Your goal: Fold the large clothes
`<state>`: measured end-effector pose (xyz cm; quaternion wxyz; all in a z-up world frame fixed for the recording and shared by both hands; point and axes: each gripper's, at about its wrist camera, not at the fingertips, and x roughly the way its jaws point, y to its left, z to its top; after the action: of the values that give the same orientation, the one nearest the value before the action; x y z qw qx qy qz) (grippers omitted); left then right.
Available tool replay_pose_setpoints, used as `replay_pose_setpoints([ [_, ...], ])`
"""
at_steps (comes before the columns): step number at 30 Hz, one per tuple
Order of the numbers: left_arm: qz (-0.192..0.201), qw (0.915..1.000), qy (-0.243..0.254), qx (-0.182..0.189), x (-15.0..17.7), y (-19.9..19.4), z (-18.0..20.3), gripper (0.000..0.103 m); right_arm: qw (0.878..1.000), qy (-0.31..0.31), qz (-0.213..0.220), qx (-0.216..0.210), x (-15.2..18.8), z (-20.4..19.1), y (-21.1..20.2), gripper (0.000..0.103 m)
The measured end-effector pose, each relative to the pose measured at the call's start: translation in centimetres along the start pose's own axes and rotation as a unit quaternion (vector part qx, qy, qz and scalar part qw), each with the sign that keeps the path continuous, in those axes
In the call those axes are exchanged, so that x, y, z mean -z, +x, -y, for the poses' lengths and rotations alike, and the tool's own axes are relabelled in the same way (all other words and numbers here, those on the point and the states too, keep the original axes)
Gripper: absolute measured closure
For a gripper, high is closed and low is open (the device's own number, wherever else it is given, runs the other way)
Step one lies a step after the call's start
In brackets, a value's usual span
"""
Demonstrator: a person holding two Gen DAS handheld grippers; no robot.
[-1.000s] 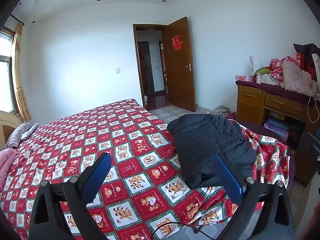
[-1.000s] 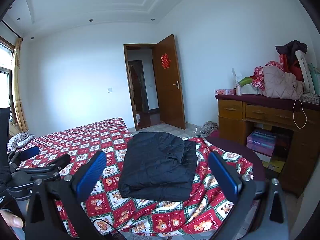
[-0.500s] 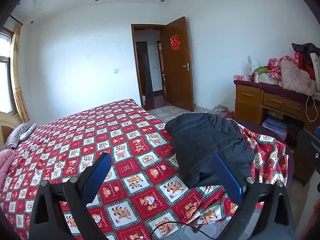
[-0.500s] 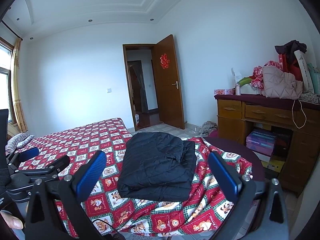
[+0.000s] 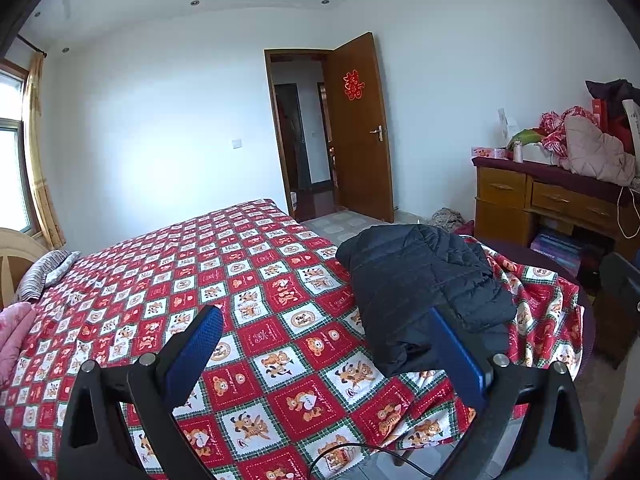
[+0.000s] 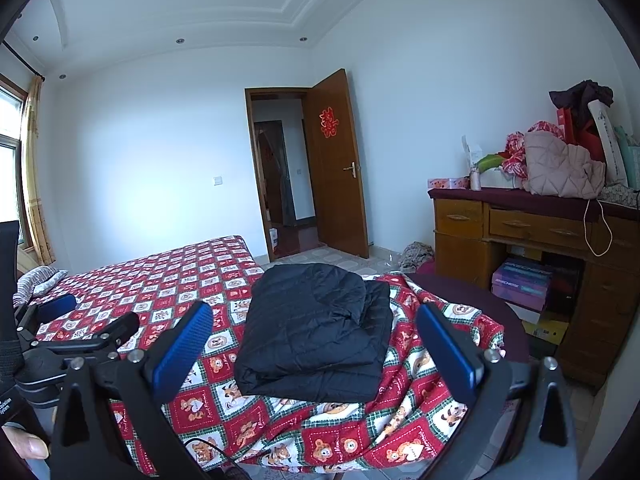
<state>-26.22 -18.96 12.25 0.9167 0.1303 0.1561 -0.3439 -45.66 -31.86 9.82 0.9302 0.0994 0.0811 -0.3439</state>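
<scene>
A black quilted jacket lies folded into a compact stack on the near right corner of the bed, on a red checked cartoon-print sheet. My left gripper is open and empty, held back from the bed with the jacket beyond its right finger. My right gripper is also open and empty, with the jacket framed between its blue pads. The left gripper shows at the lower left of the right wrist view.
A wooden desk piled with clothes and bags stands at the right, boxes beneath it. A brown door stands open at the back. Pillows lie at the bed's left end. A thumb shows at lower left.
Both views have shifted only slightly; the jacket stays folded in place and both grippers remain open and empty.
</scene>
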Motion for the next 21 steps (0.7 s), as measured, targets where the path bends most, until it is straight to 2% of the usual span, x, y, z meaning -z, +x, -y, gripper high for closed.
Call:
replay_pose_setpoints([
  [14, 0.003, 0.9999, 0.0, -0.015, 0.18, 0.43, -0.19, 0.002, 1.0, 0.0, -0.003, 0.007, 0.33, -0.13, 0.19, 0.0],
  [21, -0.004, 0.9997, 0.0, 0.024, 0.53, 1.0, -0.4, 0.002, 1.0, -0.002, -0.013, 0.005, 0.75, -0.46, 0.46, 0.0],
])
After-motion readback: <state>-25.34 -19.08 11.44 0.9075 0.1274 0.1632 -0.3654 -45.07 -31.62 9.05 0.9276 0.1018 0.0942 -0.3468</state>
